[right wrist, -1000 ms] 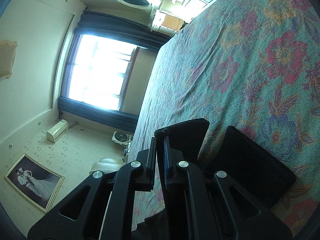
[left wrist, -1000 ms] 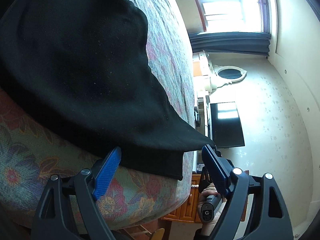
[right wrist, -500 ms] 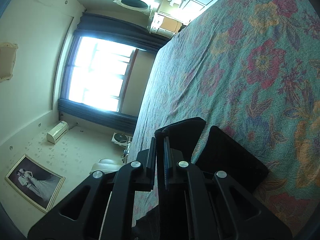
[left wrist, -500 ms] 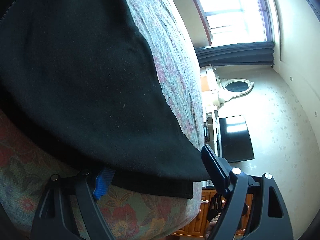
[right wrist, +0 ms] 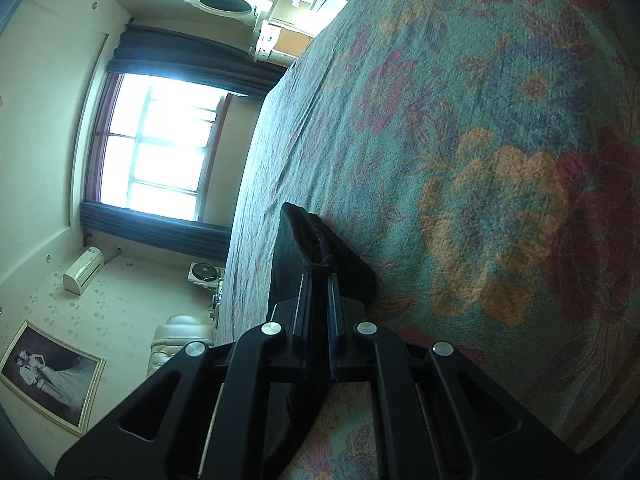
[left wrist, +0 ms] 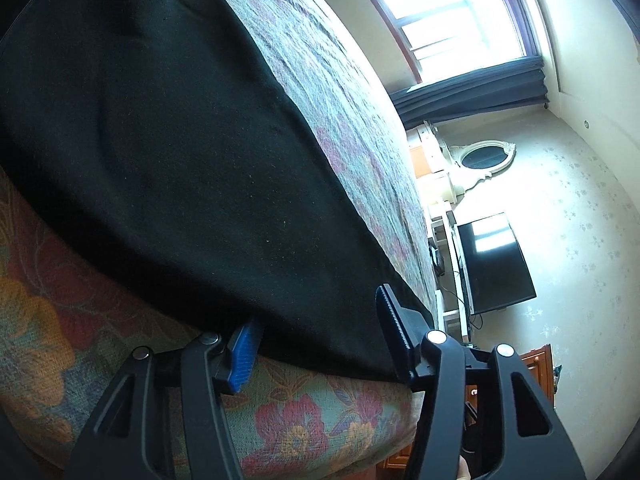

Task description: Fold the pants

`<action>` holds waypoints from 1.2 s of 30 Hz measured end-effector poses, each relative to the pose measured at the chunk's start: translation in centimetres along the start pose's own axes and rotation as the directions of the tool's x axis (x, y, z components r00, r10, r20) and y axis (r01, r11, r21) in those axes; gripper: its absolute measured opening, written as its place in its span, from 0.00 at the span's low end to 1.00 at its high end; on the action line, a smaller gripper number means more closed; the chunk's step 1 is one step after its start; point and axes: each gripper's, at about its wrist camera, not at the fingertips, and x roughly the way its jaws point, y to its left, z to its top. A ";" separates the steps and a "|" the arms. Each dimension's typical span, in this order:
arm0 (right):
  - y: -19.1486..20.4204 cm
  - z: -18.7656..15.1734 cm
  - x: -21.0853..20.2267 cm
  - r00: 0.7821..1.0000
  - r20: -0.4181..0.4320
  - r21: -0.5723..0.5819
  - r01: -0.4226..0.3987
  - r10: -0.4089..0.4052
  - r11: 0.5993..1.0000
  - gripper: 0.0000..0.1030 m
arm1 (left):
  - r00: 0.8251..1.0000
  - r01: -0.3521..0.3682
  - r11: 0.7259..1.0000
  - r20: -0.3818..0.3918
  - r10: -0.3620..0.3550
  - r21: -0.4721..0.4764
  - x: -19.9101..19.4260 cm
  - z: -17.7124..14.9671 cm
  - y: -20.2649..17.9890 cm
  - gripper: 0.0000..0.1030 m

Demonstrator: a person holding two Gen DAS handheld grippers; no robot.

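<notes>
Slippage threatens: the left claw (left wrist: 320,340) has been closing around the black pants (left wrist: 180,140) hem without pinching yet and could catch the floral bedspread (left wrist: 60,280), while the right claw (right wrist: 320,300) grips the other corner.

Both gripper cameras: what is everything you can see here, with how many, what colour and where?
pants: one, black, spread on the bed, one end in each gripper
bedspread: one, green with red and orange flowers, covering the bed
window: one, bright, dark curtains around it, on the far wall
oval mirror: one, white frame, on the wall
television: one, black, on the wall beside the bed
framed photo: one, pale frame, on the wall
air conditioner: one, white, on the wall by the window
left gripper: black, blue pads, jaws just closing around the pants' edge, not yet pressing
right gripper: black, shut on a pants corner
</notes>
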 end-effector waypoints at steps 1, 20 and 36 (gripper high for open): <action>-0.7 0.0 0.0 1.000 -0.001 0.002 0.012 -0.012 1.000 0.06 | 1.000 -0.012 1.000 0.003 0.012 -0.001 0.0 -0.1 0.1 0.54; -2.1 -2.0 -2.6 0.999 -0.037 0.067 0.011 -0.009 0.998 0.42 | 0.999 0.015 1.000 -0.036 -0.015 -0.009 -1.7 0.4 0.7 0.53; -1.1 -5.3 -1.7 0.988 -0.152 0.068 -0.027 0.037 0.997 0.42 | 0.994 -0.099 0.982 -0.054 0.092 -0.158 0.3 -0.2 2.4 0.04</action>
